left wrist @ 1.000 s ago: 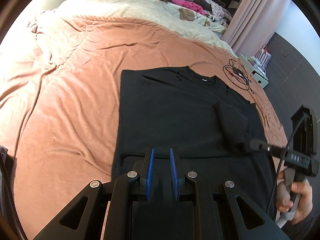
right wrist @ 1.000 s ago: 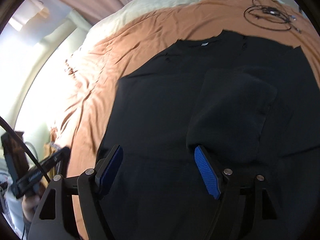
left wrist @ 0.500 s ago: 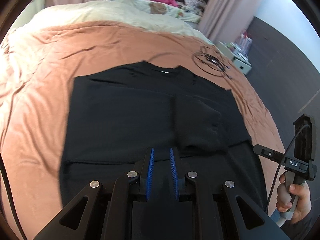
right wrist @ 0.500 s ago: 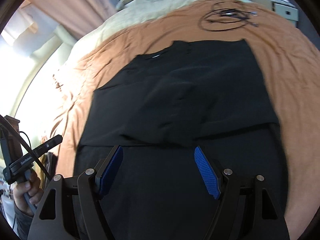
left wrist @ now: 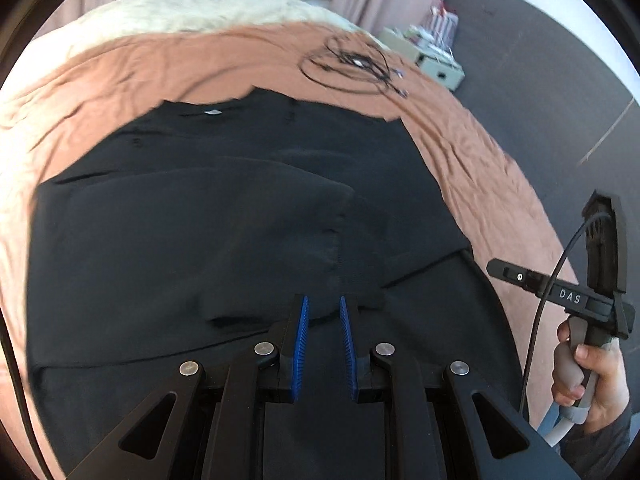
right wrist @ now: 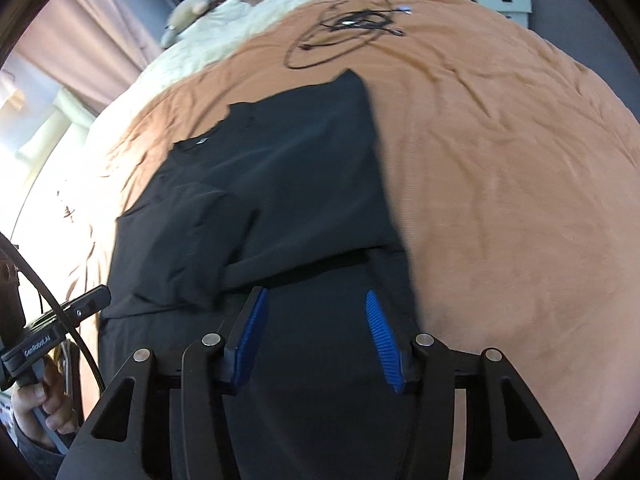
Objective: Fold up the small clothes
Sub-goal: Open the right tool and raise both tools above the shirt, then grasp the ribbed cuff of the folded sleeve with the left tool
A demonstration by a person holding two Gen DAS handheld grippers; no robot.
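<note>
Left wrist view: the left claw (left wrist: 323, 312) hangs nearly together and empty over the black cotton shirt (left wrist: 180, 240), spread on the rust-brown bed cover (left wrist: 480, 160), sleeves folded in.

Right wrist view: the right claw (right wrist: 316, 308) is closing, empty, above the shirt's lower part; probably next comes pinching the hem.

Bed, rust-brown cover (right wrist: 500, 168): black shirt (right wrist: 288, 184) flat at centre, coiled black cable (right wrist: 344, 28) at 12 o'clock.
</note>
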